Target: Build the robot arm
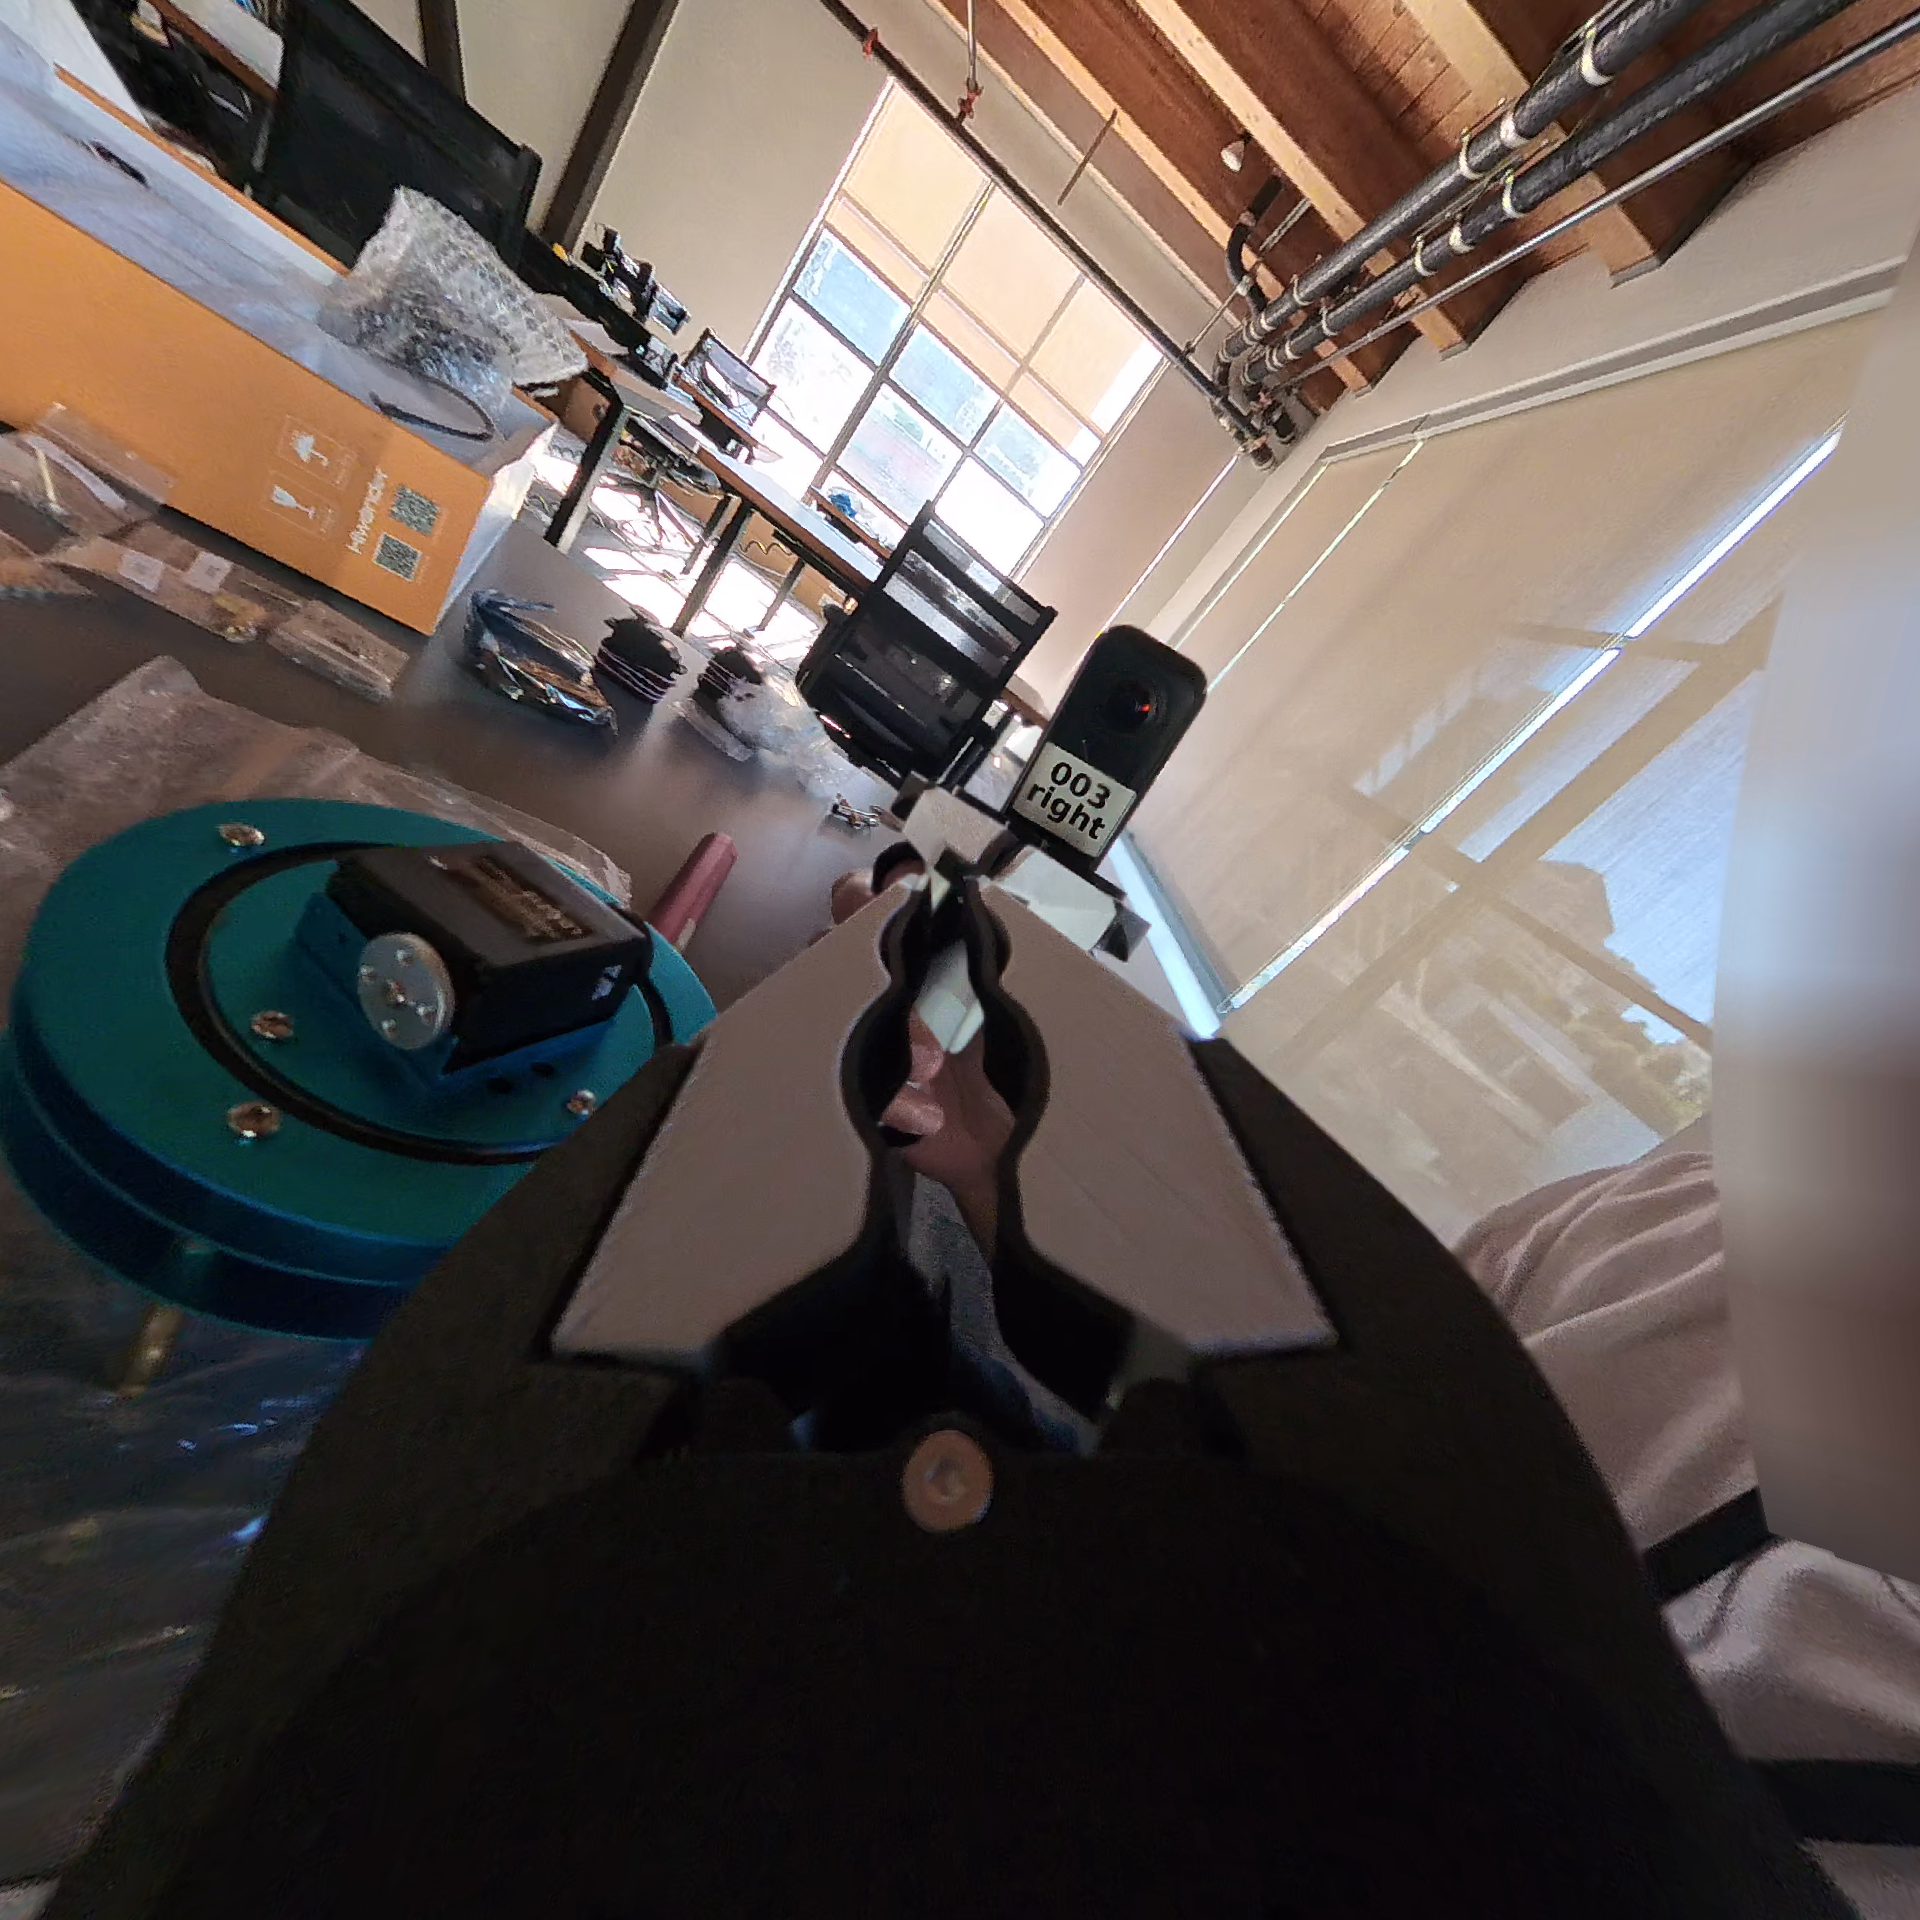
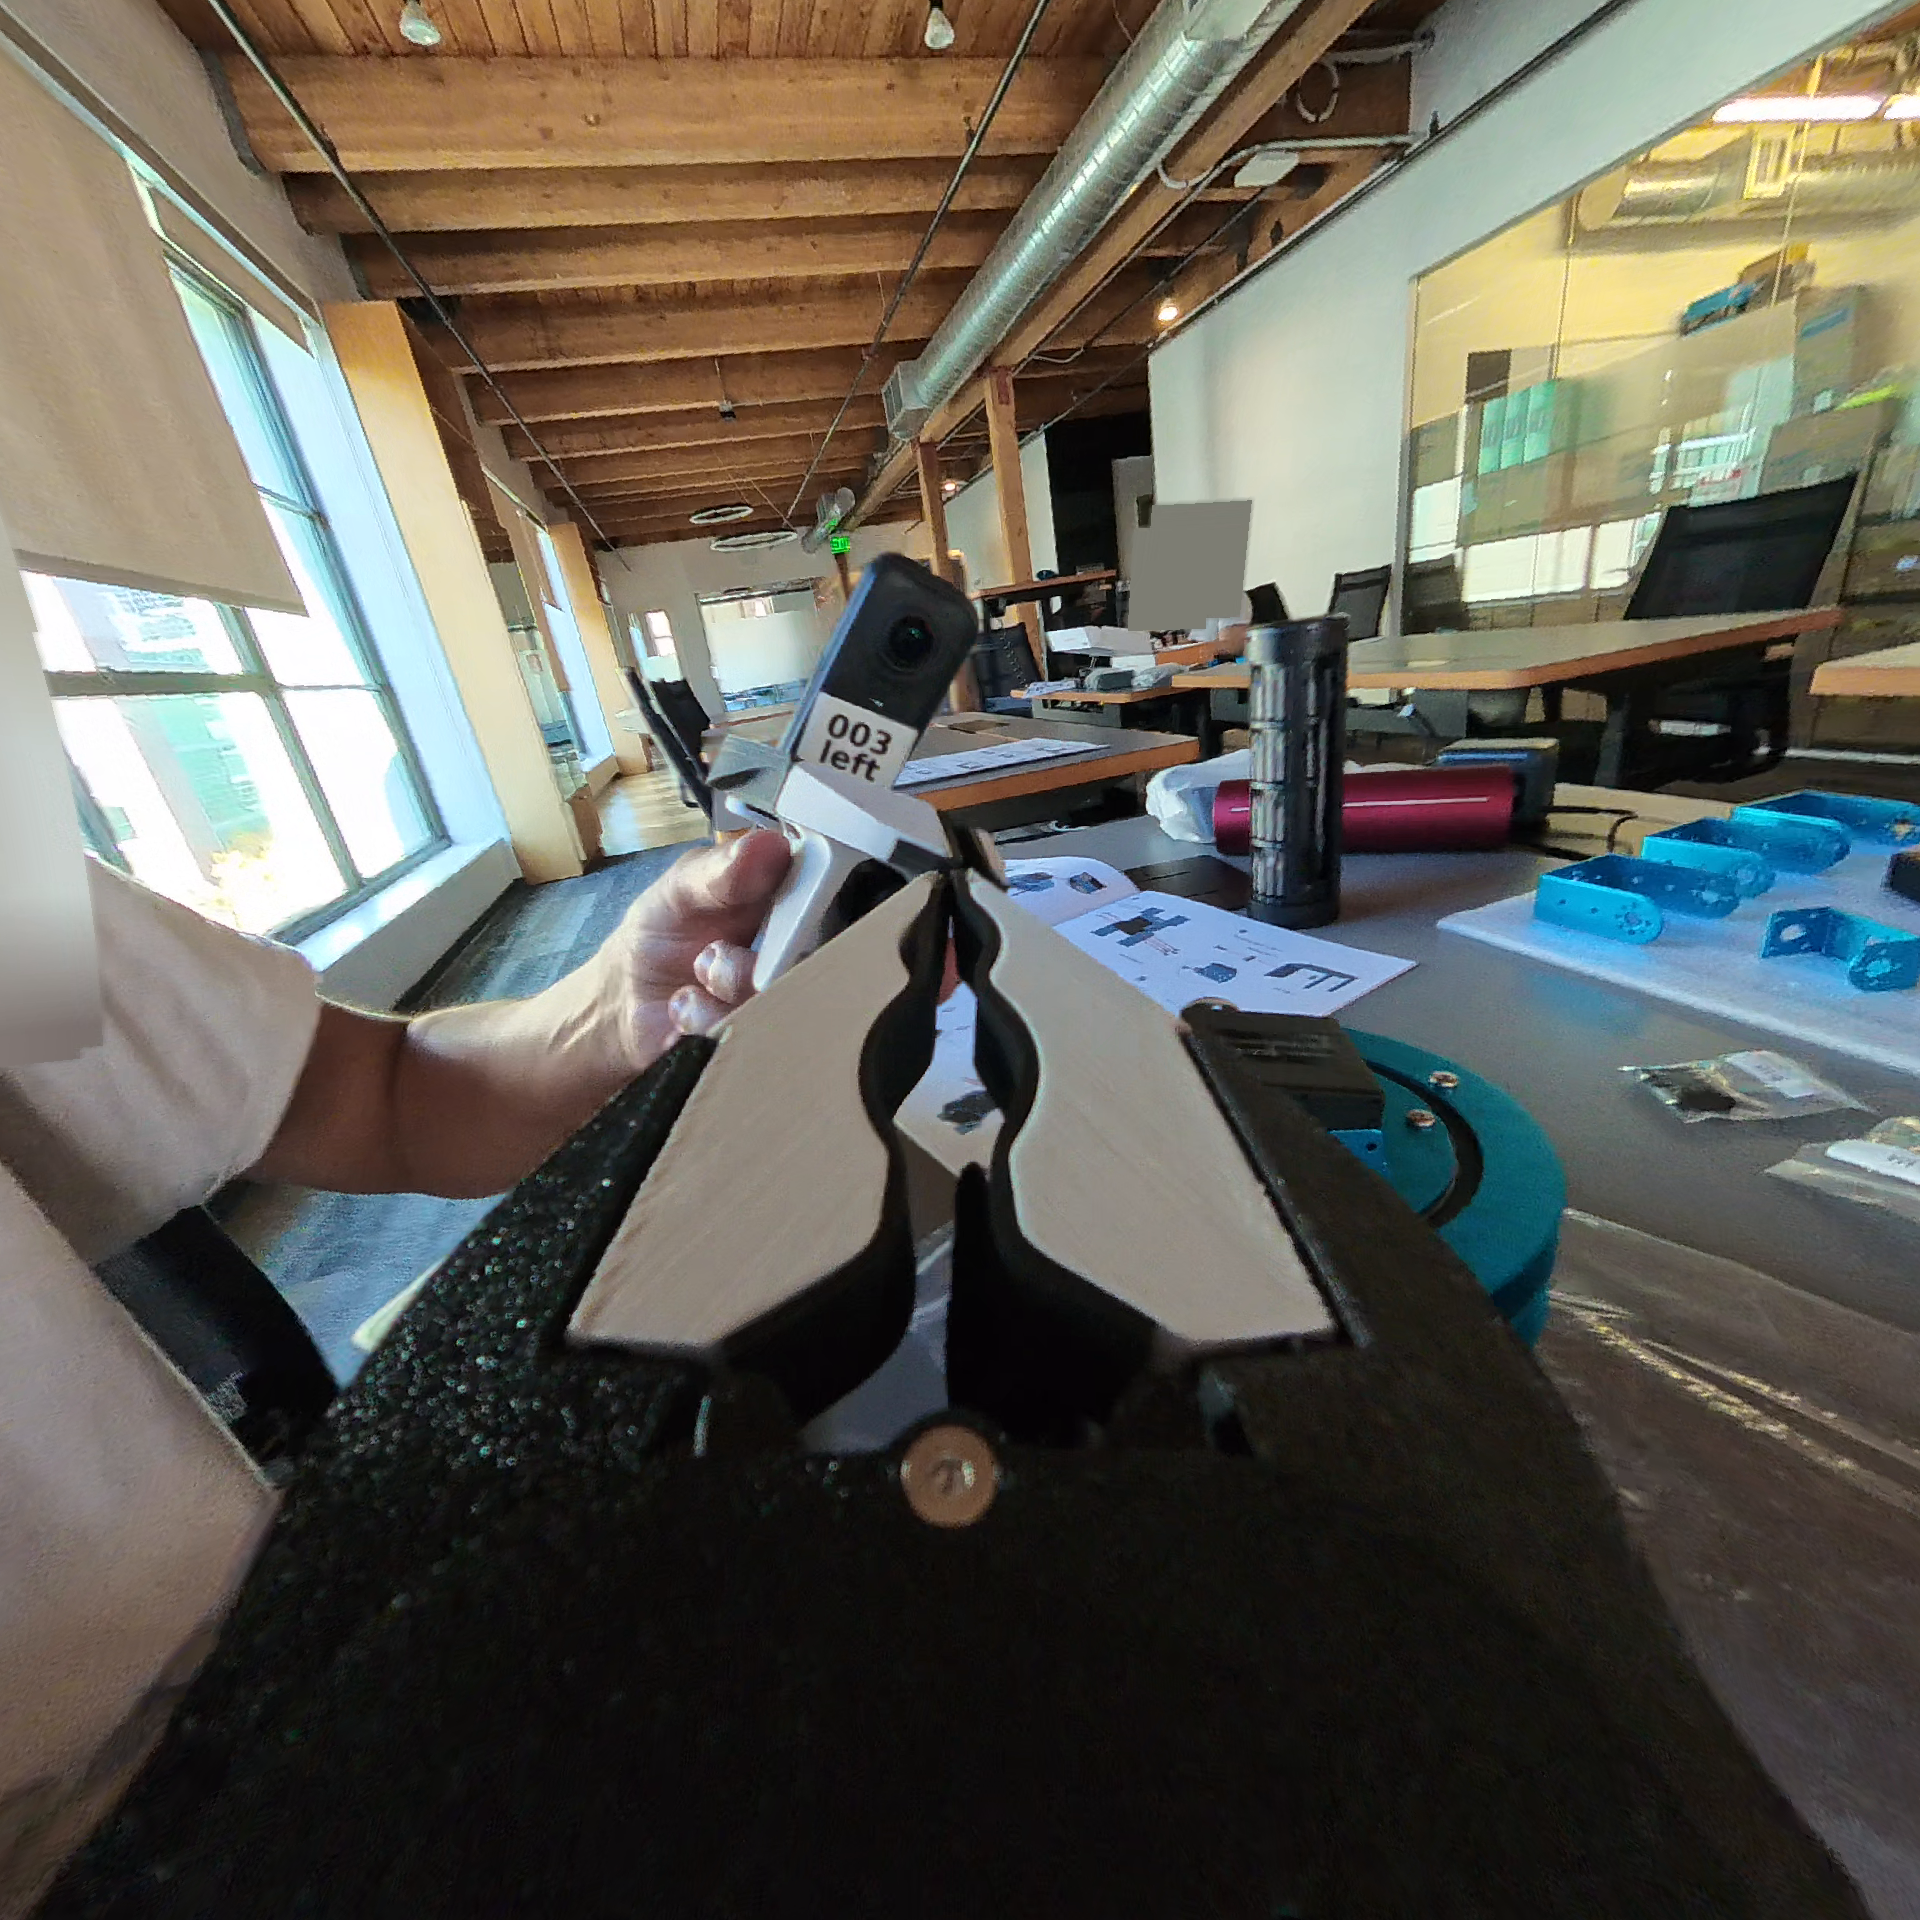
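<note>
My left gripper (image 1: pixel 940 891) is shut and empty, raised above the table. Its tips point at my right gripper, whose black camera (image 1: pixel 1132 707) faces it close ahead. My right gripper (image 2: pixel 951 885) is also shut and empty. Its tips meet the front of the left gripper, whose camera (image 2: pixel 902 649) shows above a hand (image 2: pixel 691 940) on the white handle. A teal round base (image 1: pixel 125 1091) carrying a black servo motor (image 1: pixel 499 935) sits on the table left of the left gripper. The base also shows in the right wrist view (image 2: pixel 1496 1174), just right of the right gripper.
An orange box (image 1: pixel 239 416) with bubble wrap (image 1: pixel 447 291) stands at the table's far side. A red cylinder (image 2: pixel 1382 810), a black cylinder (image 2: pixel 1294 769), blue metal brackets (image 2: pixel 1704 873) on a white sheet, an open booklet (image 2: pixel 1216 945) and small plastic bags (image 2: pixel 1725 1086) lie around. Left and right tips are no more than a few centimetres apart.
</note>
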Demonstrator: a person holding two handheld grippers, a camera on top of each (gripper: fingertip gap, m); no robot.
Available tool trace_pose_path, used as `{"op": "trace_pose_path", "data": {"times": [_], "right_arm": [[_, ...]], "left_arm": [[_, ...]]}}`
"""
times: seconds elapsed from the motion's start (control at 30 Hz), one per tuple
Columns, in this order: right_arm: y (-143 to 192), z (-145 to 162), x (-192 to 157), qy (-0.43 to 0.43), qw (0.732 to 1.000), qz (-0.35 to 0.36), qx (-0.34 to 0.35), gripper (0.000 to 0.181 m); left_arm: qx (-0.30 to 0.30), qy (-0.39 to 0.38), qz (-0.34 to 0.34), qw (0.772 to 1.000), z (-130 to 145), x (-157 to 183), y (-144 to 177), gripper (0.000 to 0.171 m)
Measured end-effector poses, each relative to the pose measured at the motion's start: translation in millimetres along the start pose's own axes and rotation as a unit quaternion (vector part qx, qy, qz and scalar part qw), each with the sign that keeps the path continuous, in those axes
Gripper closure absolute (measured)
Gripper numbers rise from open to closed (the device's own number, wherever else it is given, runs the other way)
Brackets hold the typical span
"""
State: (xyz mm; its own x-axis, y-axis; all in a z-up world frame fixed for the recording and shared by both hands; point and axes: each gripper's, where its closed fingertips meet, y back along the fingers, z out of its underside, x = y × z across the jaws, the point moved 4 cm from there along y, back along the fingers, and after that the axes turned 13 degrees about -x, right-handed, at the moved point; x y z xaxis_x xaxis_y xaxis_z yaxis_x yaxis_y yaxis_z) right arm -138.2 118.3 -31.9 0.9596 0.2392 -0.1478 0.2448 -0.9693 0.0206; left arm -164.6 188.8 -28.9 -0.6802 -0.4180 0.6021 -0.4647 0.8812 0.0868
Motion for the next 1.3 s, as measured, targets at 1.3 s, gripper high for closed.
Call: {"op": "trace_pose_path", "data": {"times": [1.3], "right_arm": [[194.9,284.6,-151.9,-0.113,0.909,0.316,-0.247,0.175]], "left_arm": [[-0.074,-0.104,-0.275,0.953,299.0,44.0,70.0,0.158]]}}
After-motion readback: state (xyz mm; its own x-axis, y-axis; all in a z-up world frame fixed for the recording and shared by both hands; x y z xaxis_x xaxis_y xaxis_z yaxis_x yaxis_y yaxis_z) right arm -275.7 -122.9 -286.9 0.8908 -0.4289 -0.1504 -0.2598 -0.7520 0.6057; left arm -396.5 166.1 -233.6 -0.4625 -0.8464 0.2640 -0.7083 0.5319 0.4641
